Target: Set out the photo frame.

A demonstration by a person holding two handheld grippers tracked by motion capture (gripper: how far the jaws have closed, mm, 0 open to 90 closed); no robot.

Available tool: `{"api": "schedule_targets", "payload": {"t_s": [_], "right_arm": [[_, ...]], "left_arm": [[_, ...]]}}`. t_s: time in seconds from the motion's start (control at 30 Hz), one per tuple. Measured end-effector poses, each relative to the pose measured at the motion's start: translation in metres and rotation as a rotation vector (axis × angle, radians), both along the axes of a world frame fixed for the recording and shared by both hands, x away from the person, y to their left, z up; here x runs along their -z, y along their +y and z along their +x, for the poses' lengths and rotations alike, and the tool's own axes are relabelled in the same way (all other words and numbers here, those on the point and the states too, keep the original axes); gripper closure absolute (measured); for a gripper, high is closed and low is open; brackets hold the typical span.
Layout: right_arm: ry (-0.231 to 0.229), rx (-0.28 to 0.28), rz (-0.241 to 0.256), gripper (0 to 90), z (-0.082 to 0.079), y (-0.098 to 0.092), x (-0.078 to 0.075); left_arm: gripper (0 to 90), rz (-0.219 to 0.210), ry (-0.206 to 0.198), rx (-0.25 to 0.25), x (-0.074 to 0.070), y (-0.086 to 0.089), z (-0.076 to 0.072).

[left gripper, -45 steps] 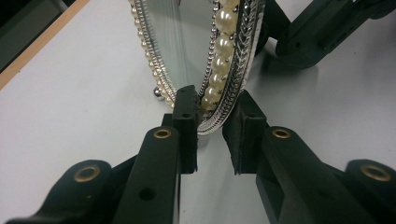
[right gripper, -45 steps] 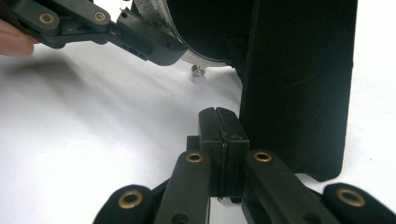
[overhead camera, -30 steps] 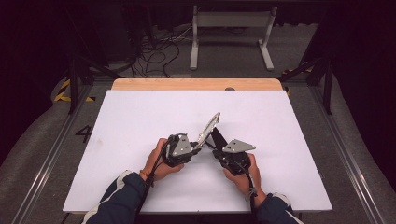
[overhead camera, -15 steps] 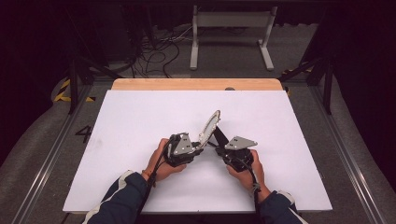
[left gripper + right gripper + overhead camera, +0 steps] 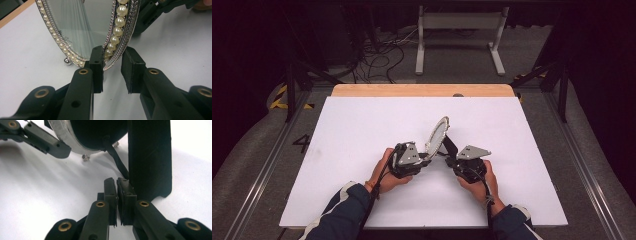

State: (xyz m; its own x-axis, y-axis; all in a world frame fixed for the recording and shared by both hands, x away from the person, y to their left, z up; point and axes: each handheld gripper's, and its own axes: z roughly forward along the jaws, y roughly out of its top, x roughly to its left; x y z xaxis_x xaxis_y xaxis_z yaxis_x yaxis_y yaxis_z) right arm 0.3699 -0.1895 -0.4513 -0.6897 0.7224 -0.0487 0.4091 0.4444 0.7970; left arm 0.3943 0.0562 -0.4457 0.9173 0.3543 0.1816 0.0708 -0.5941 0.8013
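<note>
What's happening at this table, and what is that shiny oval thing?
A person works at a white table with hand-held tongs in each hand. The oval thing is a small pearl-framed mirror, propped upright and tilted. The left tongs are open with the frame's lower edge between the jaws. The right tongs are nearly shut behind it, at the mirror's black back stand; whether they pinch anything is unclear.

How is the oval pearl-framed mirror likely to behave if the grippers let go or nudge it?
The mirror looks rigid but probably fragile, given its glass face. It stands tilted on small ball feet with a thin rear strut, so a sideways push could tip it.
</note>
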Motion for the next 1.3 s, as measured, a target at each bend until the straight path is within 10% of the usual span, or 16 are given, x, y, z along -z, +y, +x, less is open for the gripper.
{"api": "schedule_targets", "payload": {"t_s": [0.9, 1.3], "right_arm": [[-0.021, 0.028, -0.003, 85.0, 0.010, -0.011, 0.004], [-0.070, -0.058, 0.115, 58.3, -0.015, 0.012, -0.014]], "left_arm": [[74.4, -0.003, 0.013, 0.016, 0.001, -0.007, 0.000], [54.3, -0.047, 0.038, -0.068, -0.013, 0.055, -0.016]]}}
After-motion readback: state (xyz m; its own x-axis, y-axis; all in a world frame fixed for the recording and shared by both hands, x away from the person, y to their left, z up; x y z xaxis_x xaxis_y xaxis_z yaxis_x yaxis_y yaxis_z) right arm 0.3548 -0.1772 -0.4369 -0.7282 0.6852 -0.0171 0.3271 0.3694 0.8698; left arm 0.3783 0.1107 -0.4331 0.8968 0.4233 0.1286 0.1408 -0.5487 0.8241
